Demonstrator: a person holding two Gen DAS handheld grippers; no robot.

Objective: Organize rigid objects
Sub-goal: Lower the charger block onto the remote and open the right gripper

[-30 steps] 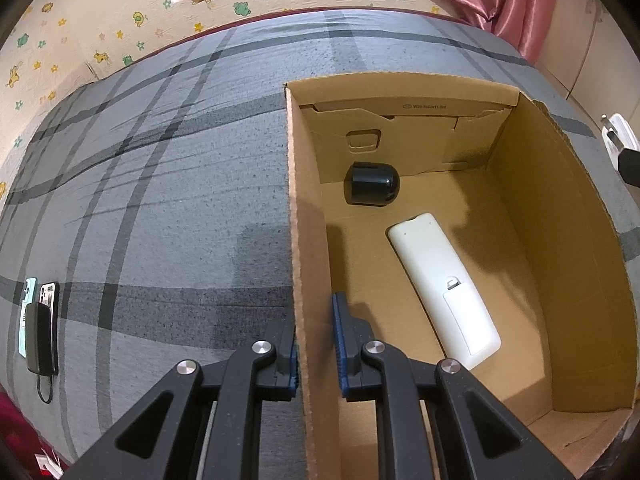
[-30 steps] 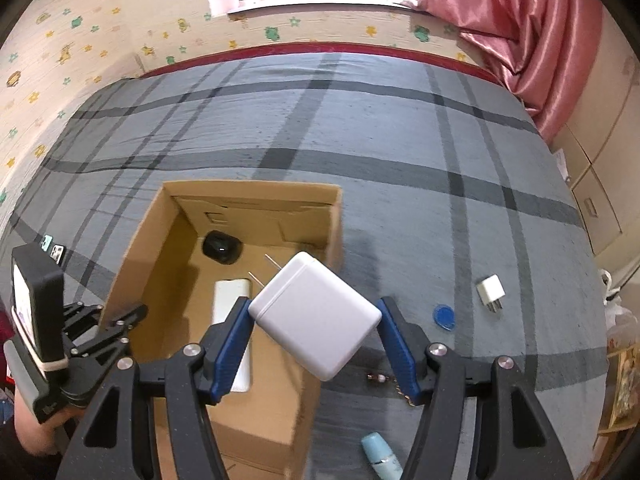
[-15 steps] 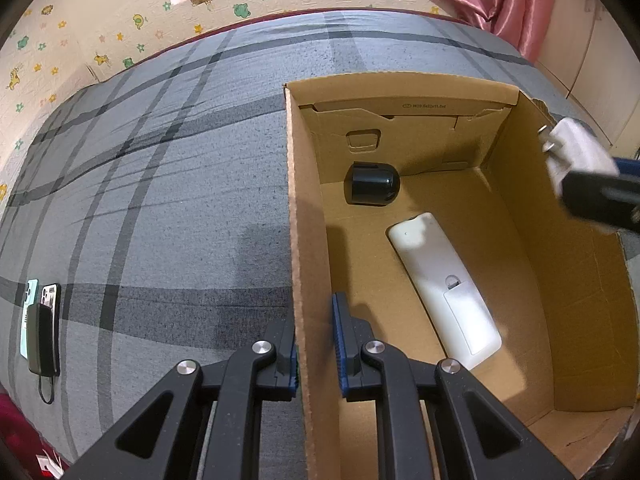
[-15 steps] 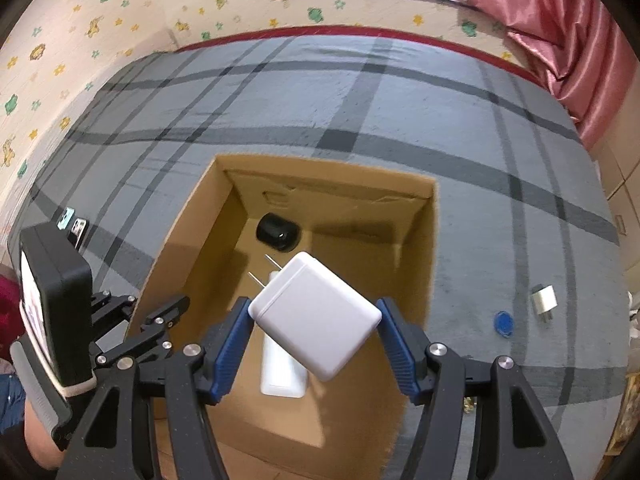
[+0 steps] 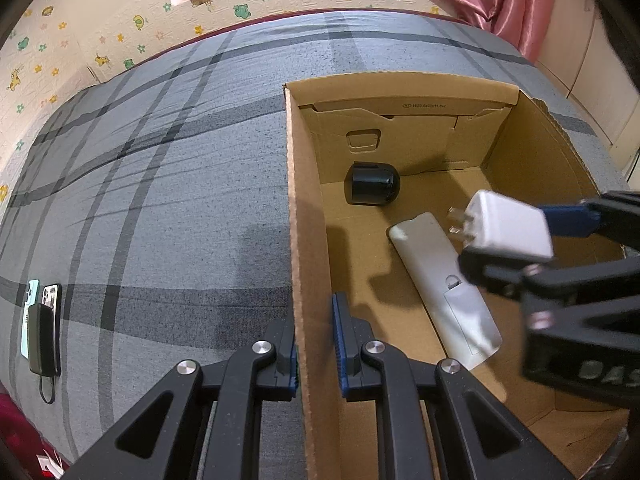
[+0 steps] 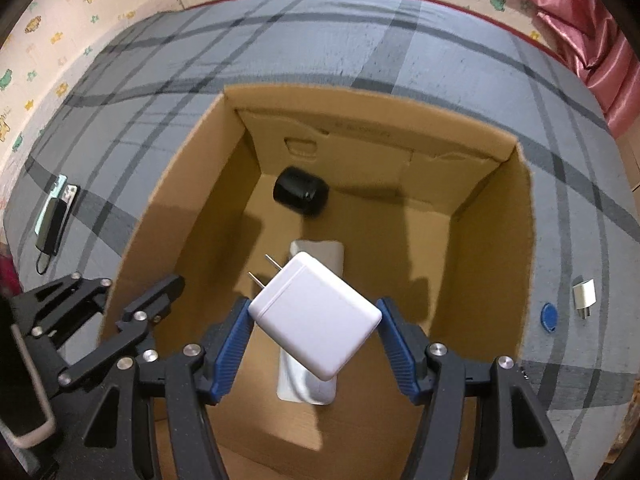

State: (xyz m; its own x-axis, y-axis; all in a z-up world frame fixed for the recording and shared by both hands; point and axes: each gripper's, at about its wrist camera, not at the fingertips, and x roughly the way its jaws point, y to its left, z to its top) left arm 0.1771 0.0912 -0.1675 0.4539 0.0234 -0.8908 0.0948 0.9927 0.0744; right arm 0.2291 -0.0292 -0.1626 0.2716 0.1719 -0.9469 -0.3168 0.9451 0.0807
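Right gripper (image 6: 314, 340) fingers pinch the white charger (image 6: 314, 318) at lower centre, directly above the cardboard box (image 6: 516, 264) floor; left gripper (image 5: 314, 350) fingers clamp the box wall.

the white charger (image 6: 316, 316), a flat square block with rounded corners and two metal prongs pointing up and to the left, hangs tilted above the inside of the open cardboard box (image 6: 520, 208). on the box floor a white remote control (image 5: 444, 288) lies face down, battery cover showing, directly under the charger. a black domed object (image 5: 372, 189) lies on its side near the far wall. outside the box, on the grey plaid cover, a small white plug adapter (image 6: 584, 298) lies just beside a blue round disc (image 6: 550, 316).
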